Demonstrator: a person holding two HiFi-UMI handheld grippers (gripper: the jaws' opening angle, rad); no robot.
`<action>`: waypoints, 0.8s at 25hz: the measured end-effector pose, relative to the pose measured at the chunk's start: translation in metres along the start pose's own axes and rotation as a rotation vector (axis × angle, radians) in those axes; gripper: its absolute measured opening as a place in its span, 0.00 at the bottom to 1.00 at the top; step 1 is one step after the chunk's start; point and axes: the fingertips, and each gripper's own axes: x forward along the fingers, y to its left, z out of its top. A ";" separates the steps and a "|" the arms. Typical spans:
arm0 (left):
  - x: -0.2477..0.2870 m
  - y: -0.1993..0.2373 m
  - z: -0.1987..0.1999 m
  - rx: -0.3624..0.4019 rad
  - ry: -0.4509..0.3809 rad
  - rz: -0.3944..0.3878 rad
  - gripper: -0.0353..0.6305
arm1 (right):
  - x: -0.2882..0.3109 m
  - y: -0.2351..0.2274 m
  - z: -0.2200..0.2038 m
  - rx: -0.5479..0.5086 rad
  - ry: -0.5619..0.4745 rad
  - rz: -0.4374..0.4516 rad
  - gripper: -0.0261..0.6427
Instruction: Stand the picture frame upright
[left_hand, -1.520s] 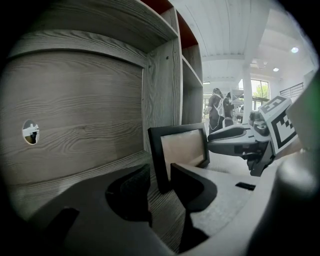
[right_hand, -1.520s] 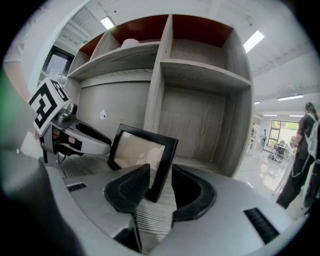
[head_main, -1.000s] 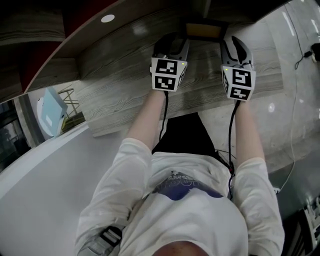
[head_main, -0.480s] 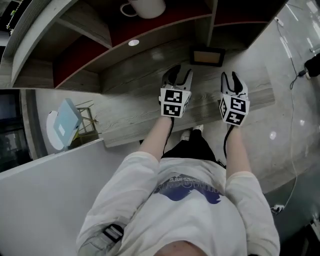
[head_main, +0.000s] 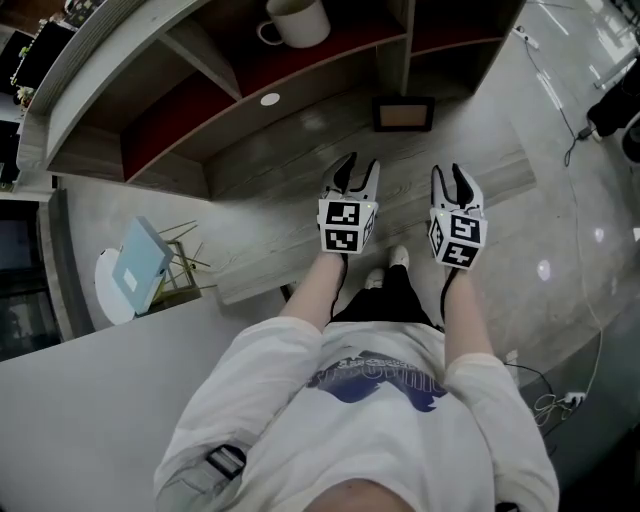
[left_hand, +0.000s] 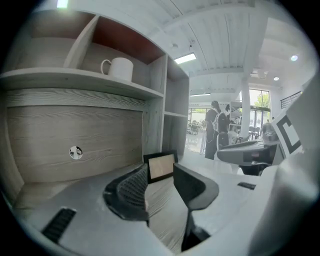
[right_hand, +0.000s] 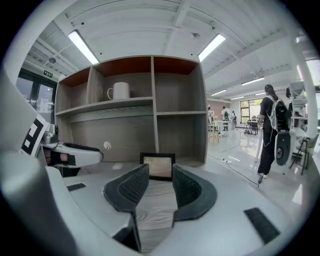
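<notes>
Hovering empty, left gripper (head_main: 358, 170) and right gripper (head_main: 450, 178) gape wide.
Picture frame (head_main: 403, 114) looks upright; best to back off straight, no nudging.

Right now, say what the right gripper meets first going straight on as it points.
The right gripper would likely meet the picture frame, standing at the back of the counter; nothing stands between, though depth is unclear.
</notes>
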 end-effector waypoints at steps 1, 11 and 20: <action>-0.004 -0.002 -0.002 -0.002 0.002 -0.003 0.27 | -0.005 0.003 -0.001 0.001 0.003 0.001 0.25; -0.033 -0.020 0.008 -0.031 -0.048 0.030 0.20 | -0.040 0.009 0.011 -0.014 -0.027 0.025 0.05; -0.073 -0.041 0.072 0.030 -0.243 0.129 0.06 | -0.065 0.008 0.073 -0.049 -0.167 0.096 0.04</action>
